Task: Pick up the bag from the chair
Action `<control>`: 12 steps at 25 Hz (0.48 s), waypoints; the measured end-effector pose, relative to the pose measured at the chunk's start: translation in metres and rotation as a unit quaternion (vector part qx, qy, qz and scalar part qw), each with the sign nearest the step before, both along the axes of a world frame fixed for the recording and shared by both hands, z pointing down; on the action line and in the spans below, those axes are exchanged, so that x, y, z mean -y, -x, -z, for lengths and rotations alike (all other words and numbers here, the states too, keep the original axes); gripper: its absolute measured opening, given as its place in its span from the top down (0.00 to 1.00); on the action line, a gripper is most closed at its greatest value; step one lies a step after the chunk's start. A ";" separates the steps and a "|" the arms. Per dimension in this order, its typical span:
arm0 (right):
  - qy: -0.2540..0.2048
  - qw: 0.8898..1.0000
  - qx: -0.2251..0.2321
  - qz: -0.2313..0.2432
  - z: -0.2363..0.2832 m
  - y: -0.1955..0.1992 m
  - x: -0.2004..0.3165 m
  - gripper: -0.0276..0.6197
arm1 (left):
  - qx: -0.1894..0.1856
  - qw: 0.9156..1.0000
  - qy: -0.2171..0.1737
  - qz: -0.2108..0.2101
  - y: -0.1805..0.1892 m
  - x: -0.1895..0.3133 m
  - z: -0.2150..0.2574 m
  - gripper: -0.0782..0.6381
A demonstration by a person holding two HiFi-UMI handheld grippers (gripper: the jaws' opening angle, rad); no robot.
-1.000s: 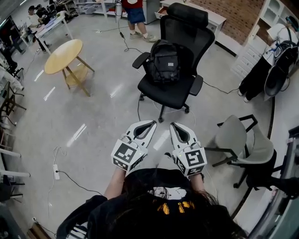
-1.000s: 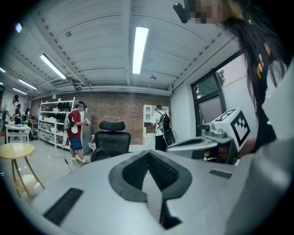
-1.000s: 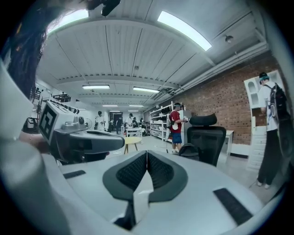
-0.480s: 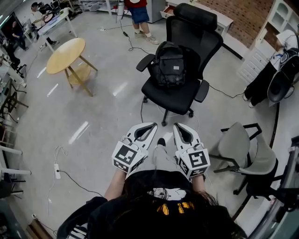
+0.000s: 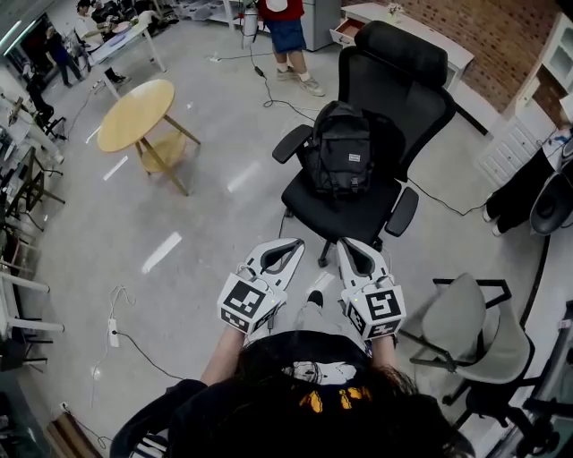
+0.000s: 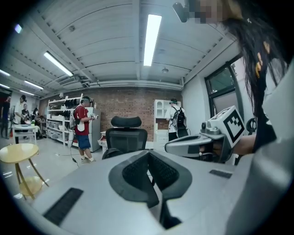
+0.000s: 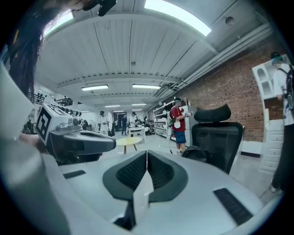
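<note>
A black backpack (image 5: 341,157) stands upright on the seat of a black office chair (image 5: 394,89), leaning against its backrest. My left gripper (image 5: 291,246) and right gripper (image 5: 346,245) are held side by side close to my body, well short of the chair, both shut with nothing in them. In the left gripper view the chair (image 6: 126,135) shows ahead beyond the shut left gripper (image 6: 148,153). The right gripper view shows the chair (image 7: 216,137) to the right of the shut right gripper (image 7: 147,153).
A round wooden table (image 5: 137,114) stands to the left. A grey chair (image 5: 470,331) sits at the lower right. A person in a red top (image 5: 285,27) stands beyond the chair. Cables (image 5: 116,331) trail on the glossy floor. White shelving (image 5: 515,143) lines the right side.
I have stepped closer to the black chair, so it and the backpack sit lower and larger in the head view. Both grippers keep their pose.
</note>
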State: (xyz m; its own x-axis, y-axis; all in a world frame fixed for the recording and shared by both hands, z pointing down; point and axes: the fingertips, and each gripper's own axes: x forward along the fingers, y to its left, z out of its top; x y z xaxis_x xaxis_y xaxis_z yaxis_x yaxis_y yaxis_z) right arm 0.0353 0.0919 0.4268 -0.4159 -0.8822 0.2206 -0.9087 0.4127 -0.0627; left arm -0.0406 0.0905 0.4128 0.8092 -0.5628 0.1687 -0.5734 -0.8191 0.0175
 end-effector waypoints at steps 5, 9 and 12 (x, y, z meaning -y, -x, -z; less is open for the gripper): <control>-0.001 1.000 0.007 0.012 0.003 -0.019 0.055 0.95 | 0.000 1.000 -0.004 0.009 -0.021 0.053 0.008 0.88; 0.001 1.000 0.013 0.014 0.001 -0.037 0.086 0.95 | 0.011 1.000 0.001 0.010 -0.039 0.084 0.006 0.88; 0.004 1.000 0.016 0.014 -0.003 -0.048 0.104 0.95 | 0.014 1.000 0.000 0.012 -0.050 0.103 0.006 0.88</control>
